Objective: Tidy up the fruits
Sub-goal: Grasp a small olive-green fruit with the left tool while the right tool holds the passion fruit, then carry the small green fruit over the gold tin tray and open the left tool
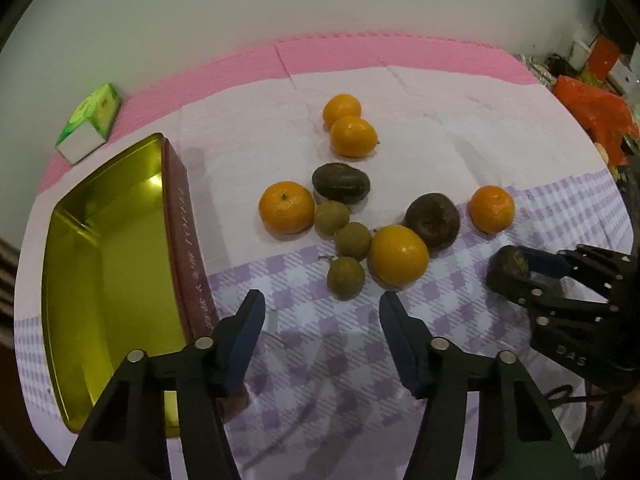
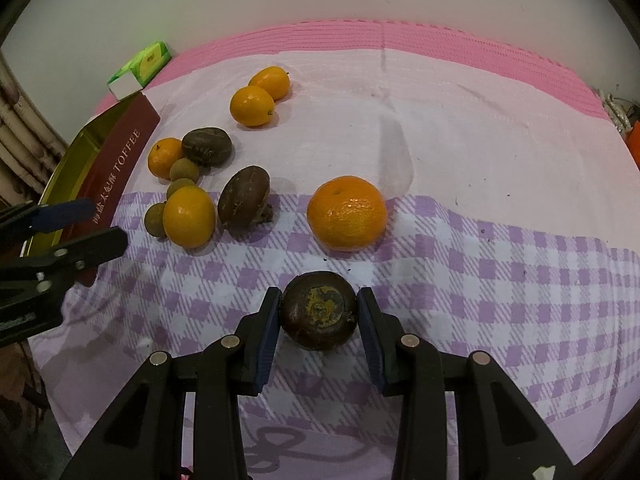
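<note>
The gold-lined tin (image 1: 104, 264), the largest thing here, lies to the left of the left gripper (image 1: 322, 312), its long axis running away from that gripper toward the wall; its dark red outer side (image 2: 120, 168) carries the word TOFFEE and faces the fruit. The tin's gold floor is bare.

Ahead of the left gripper sits the cluster. A big orange (image 1: 398, 256) lies just beyond its right finger, touching a dark brown fruit (image 1: 433, 220) behind it. Further ahead a ribbed mandarin (image 1: 286, 208) sits stem-up, beside a second dark fruit (image 1: 341, 182) lying with its long axis across the view. Two more oranges (image 1: 353, 137) touch each other at the far end, one behind the other. Three small greenish-brown round fruits (image 1: 345, 278) form a short line from the mandarin toward the gripper — the nearest shows a thin stem pointing left. The left gripper's blue-padded fingers stand apart with nothing between them, above the checked cloth (image 1: 320, 360).

The right gripper (image 2: 319, 312) is clamped on a third dark fruit (image 2: 319, 310) — round, glossy brown, its yellowish scarred stem end facing the camera, pads pressing both flanks. Just ahead of it lies a lone mandarin (image 2: 347, 212), dimpled, stem-up, well apart from the cluster to its left
</note>
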{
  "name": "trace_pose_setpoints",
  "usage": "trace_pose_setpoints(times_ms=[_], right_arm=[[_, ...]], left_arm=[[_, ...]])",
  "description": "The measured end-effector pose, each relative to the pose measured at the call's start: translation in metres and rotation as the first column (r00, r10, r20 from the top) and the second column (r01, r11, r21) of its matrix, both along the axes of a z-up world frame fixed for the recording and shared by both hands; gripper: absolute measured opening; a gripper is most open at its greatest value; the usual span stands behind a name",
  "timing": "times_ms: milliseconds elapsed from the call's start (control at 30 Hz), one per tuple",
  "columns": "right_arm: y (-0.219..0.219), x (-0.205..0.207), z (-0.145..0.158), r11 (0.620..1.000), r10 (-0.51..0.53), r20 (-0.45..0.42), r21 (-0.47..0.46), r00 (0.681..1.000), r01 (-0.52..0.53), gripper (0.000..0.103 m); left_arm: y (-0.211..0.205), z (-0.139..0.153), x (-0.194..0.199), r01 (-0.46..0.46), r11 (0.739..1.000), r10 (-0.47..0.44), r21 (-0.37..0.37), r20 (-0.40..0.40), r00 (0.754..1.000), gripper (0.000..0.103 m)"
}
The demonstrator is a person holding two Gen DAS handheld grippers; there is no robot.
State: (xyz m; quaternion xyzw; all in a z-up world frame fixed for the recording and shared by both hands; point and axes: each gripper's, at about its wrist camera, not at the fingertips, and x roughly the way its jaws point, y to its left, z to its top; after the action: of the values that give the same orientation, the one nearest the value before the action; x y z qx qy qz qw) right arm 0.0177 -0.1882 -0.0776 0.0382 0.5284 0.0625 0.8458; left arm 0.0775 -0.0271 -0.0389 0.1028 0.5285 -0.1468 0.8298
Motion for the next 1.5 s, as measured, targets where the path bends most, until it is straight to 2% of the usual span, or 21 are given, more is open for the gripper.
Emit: trace_pose_setpoints(times_ms=[233,400,733,800,900,1067,1267,1500], right_arm=[[-0.002,0.001,0.001,1.000,-0.002,-0.004,0.014,1.000,0.002,0.037],[-0.003,0.001,0.001,1.000,-0.002,-0.005,0.022,1.000,0.002,0.037],[-0.003,0.002,0.001,1.000,-0.002,-0.005,0.025,1.000,0.002,0.038],[-0.003,0.002,0.001,1.000,-0.002,-0.005,0.023,1.000,0.002,0.038],[-0.003,0.002,0.001,1.000,-0.002,-0.004,0.023,1.000,0.002,0.038],[-0.003,0.002,0.001,1.000,-0.002,-0.004,0.023,1.000,0.002,0.038],[-0.002,0.003,0.000,1.000,0.002,-0.003,0.016,1.000,-0.002,0.038],[0.001,0.004,0.000,1.000,0.008,0.003,0.002,1.000,-0.008,0.038]], left_arm=[[-0.008,-0.012,0.010,0.009,1.000,-0.009,-0.014,-0.025,1.000,0.052],[-0.010,-0.020,0.017,-0.001,1.000,0.000,-0.022,-0.045,0.999,0.040],[-0.010,-0.029,0.025,-0.017,0.999,0.013,-0.046,-0.074,0.997,0.032],[-0.009,-0.030,0.026,-0.019,0.998,0.015,-0.053,-0.079,0.997,0.026],[-0.008,-0.030,0.025,-0.020,0.998,0.015,-0.054,-0.079,0.997,0.026],[-0.006,-0.024,0.022,-0.017,0.998,0.013,-0.063,-0.064,0.998,0.026],[0.001,-0.003,0.016,-0.014,0.998,0.012,-0.066,-0.027,1.000,0.026],[0.034,0.023,0.016,-0.065,0.997,0.067,-0.047,0.030,0.997,0.026]])
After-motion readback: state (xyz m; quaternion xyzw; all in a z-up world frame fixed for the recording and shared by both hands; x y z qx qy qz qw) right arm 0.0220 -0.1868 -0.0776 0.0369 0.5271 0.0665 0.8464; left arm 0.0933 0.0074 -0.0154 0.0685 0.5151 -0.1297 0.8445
